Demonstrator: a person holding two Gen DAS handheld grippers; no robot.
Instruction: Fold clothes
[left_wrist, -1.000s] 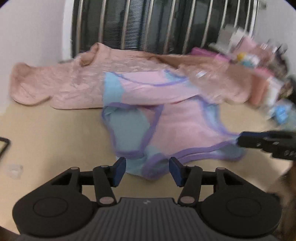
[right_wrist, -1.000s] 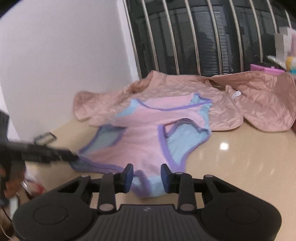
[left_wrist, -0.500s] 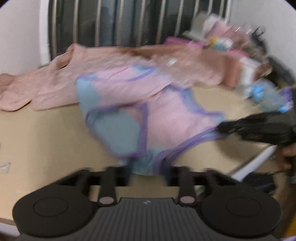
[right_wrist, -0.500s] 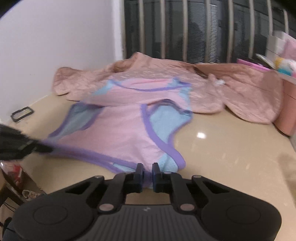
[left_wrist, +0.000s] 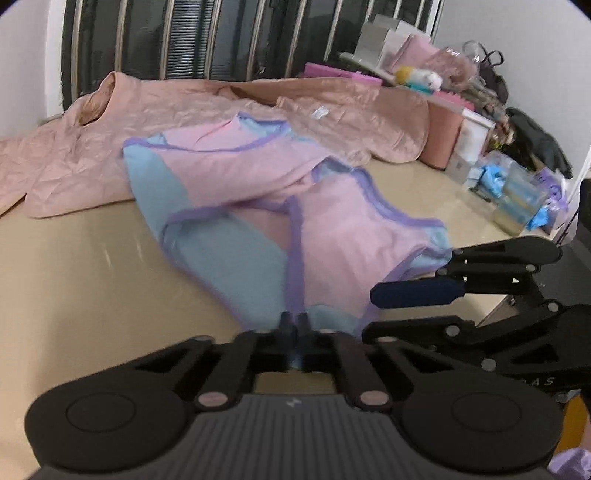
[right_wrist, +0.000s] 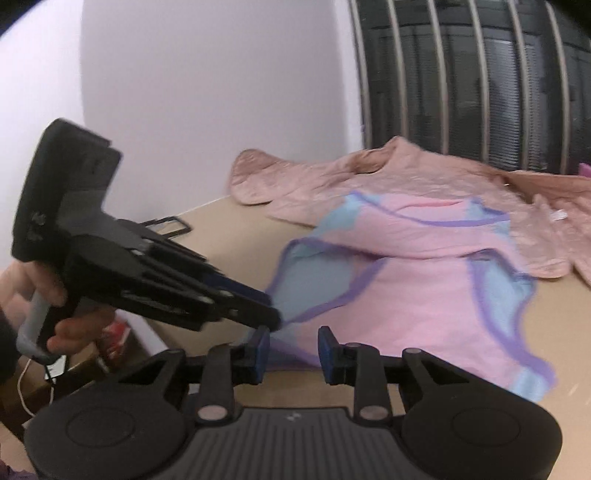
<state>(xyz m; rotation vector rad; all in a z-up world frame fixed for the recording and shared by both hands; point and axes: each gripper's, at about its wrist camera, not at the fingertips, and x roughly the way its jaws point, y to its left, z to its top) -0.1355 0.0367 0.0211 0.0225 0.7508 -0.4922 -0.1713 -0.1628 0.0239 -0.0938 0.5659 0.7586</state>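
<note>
The pink and blue top (left_wrist: 258, 192) lies on the beige worktop (left_wrist: 81, 280), its far end overlapping a quilted peach jacket (left_wrist: 207, 107) spread at 12 o'clock in front of the barred window (left_wrist: 192, 37). In your left wrist view its long axis runs from the neckline at 11 o'clock down to the hem at 6 o'clock, purple trim edging the blue armhole panels.

Your left gripper (left_wrist: 294, 325) has its fingers pressed together on the hem of the top. Your right gripper (right_wrist: 293, 347) has its fingers apart, with a strip of hem lying between them; they are not gripping it. In the left view it reaches in from 3 o'clock, just beside the hem's right corner, one blue pad (left_wrist: 417, 293) showing.

A heap of boxes, bags and bottles (left_wrist: 517, 184) crowds the worktop at 2 o'clock, well apart from the top. In the right wrist view a small black frame (right_wrist: 168, 224) lies at 10 o'clock near the white wall (right_wrist: 207, 92), and your left hand (right_wrist: 44, 310) grips its handle at 9 o'clock.
</note>
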